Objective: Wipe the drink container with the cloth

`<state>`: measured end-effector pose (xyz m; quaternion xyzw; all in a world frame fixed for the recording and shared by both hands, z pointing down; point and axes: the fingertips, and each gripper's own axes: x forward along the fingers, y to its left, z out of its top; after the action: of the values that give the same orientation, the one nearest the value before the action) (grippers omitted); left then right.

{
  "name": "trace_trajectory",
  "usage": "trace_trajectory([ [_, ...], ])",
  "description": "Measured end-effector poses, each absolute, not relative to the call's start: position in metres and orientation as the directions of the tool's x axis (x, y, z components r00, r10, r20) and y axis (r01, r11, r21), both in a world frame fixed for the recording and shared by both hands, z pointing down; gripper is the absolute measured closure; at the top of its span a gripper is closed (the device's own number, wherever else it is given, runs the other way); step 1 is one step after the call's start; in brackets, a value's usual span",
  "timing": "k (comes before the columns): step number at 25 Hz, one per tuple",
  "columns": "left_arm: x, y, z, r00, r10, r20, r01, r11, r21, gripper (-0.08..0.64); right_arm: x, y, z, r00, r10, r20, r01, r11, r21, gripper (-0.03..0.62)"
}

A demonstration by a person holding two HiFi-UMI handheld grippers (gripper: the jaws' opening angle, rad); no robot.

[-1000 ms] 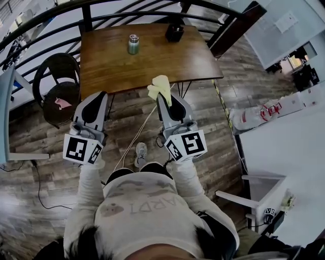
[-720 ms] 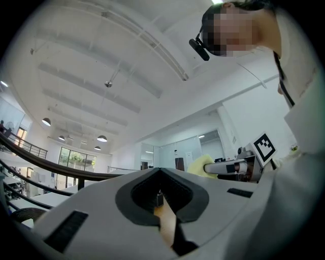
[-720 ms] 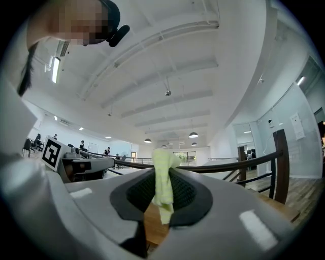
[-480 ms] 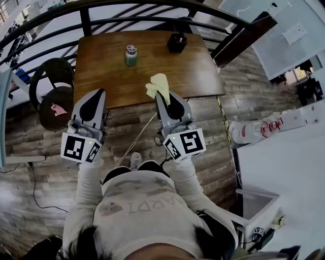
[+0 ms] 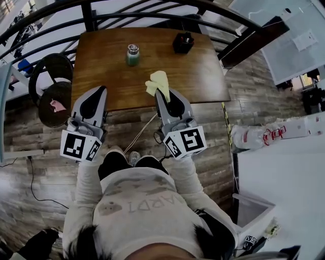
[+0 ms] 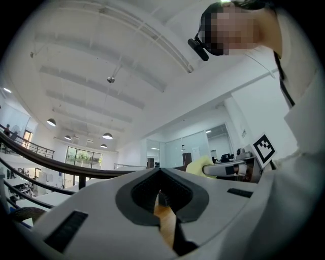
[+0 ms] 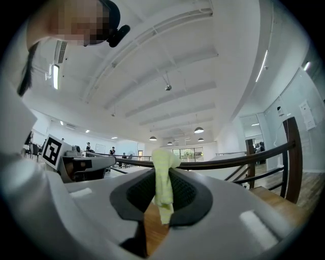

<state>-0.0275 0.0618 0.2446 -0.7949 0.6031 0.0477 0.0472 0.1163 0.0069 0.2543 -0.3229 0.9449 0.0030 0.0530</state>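
A small green drink container [image 5: 133, 55] with a silver lid stands upright near the far middle of the brown wooden table [image 5: 106, 76]. My right gripper [image 5: 165, 94] is shut on a pale yellow cloth [image 5: 158, 82], which sticks out past its tips over the table's near edge; the cloth [image 7: 163, 185] hangs pinched between the jaws in the right gripper view. My left gripper [image 5: 99, 90] hovers at the table's near left edge, jaws shut with nothing between them [image 6: 158, 170]. Both grippers are well short of the container.
A black box [image 5: 183, 42] sits at the table's far right. A dark round chair [image 5: 51, 89] stands left of the table. A black curved railing [image 5: 61, 12] runs behind it. A white cable [image 5: 137, 137] trails on the wood floor under the near edge.
The person has stepped closer: the table and container sit nearer the grippers, and the cloth now overlaps the table's near edge. Both grippers keep their pose.
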Motion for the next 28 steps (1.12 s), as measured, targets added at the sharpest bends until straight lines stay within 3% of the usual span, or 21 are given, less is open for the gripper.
trace_trajectory([
  [8,-0.067,0.016,0.251,0.277,-0.950,-0.146,-0.959,-0.282,0.017,0.555,0.086,-0.037,0.264,-0.768,-0.636,-0.078,-0.637,0.771,-0.019,0.523],
  [28,-0.158,-0.157,0.289,0.493,-0.870,-0.031,-0.870,-0.493,0.004,0.555,-0.011,-0.179,0.308,-0.646,-0.763,0.022,-0.762,0.644,-0.071,0.523],
])
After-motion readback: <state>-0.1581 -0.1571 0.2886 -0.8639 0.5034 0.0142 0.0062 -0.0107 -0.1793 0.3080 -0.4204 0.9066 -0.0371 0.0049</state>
